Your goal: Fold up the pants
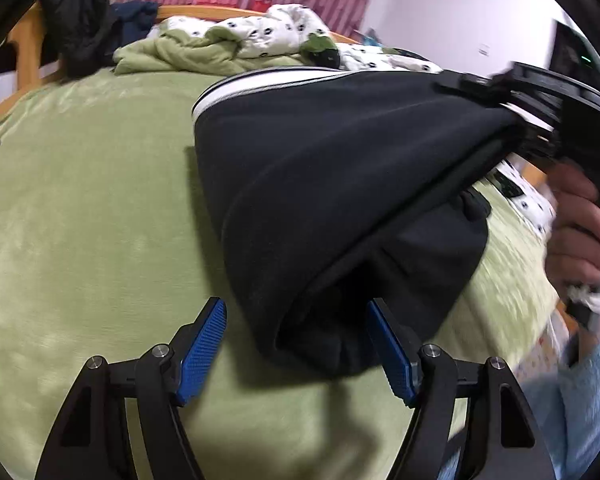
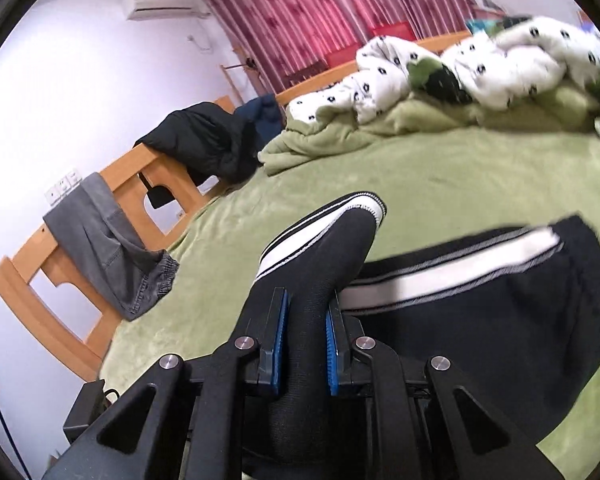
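The right gripper (image 2: 307, 344) is pinching a bunched end of the black pants (image 1: 324, 184) and lifting it above the green bed cover (image 1: 80, 200); the left gripper (image 1: 296, 344) is hanging spread at the drooping fold; judging by this, a fold-over is underway, calling next for a left-side pinch.

Beside the green plush bedspread (image 1: 80, 208), the black track pants with a white side stripe (image 1: 320, 184) hide the tips of the black right gripper (image 1: 512, 116), so how its blue pads sit on the cloth cannot be told in the left wrist view. The hand (image 1: 580, 232) under it is blurred and cut by the edge. In the right wrist view the pants (image 2: 480, 320) smear with motion over the bedspread (image 2: 460, 176), and the crumpled white spotted quilt (image 2: 520, 64) beyond blurs too.
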{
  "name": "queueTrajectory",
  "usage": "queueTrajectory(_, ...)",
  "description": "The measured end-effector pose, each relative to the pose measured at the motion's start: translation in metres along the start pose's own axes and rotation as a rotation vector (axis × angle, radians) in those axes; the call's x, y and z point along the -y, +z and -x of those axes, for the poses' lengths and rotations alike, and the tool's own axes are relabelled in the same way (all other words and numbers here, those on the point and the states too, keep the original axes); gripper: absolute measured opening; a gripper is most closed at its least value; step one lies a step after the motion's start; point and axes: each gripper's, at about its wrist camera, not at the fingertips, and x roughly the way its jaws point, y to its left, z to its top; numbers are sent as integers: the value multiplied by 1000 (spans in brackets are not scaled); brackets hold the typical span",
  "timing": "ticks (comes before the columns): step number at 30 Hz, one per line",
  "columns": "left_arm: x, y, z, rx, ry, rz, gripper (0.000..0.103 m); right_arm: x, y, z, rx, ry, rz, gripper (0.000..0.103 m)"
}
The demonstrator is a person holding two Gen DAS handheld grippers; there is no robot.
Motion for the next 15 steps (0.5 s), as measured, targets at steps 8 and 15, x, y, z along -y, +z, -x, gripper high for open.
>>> queueTrajectory(8, 17, -3, -31, 15, 75, 100, 69, 49, 14, 43, 88, -16, -42, 16)
queueTrajectory(15, 44, -1, -35, 13, 60, 10, 73, 105, 34, 71, 142, -113, -21, 16)
